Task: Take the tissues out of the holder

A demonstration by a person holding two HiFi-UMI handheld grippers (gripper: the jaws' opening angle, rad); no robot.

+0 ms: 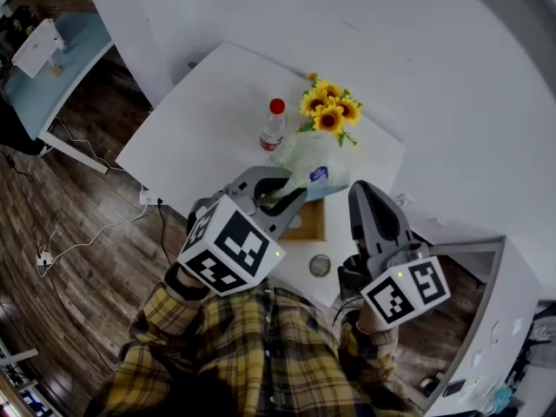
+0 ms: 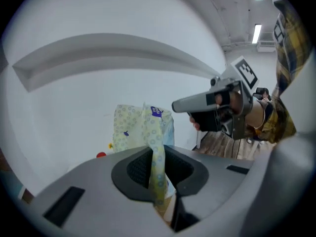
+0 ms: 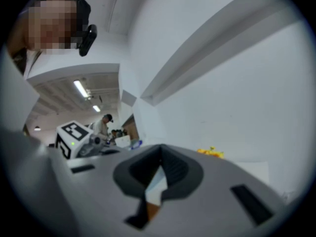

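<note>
The white surface (image 1: pixel 200 129) carries flowers (image 1: pixel 330 109) and a bottle (image 1: pixel 273 127) at the back, and a wooden holder (image 1: pixel 311 226) near the front edge. The pack (image 1: pixel 317 159) of tissues hangs above the holder, tilted toward the flowers. I cannot tell whether its lower end is clear of the rim. The left claw (image 1: pixel 280 191) pinches the pack's thin edge between its pads. The right claw (image 1: pixel 365 196) is pressed together on nothing, just beside the holder. This looks like the lift-out, nearly done. The next move calls for raising the pack clear, then setting it down on bare surface.
</note>
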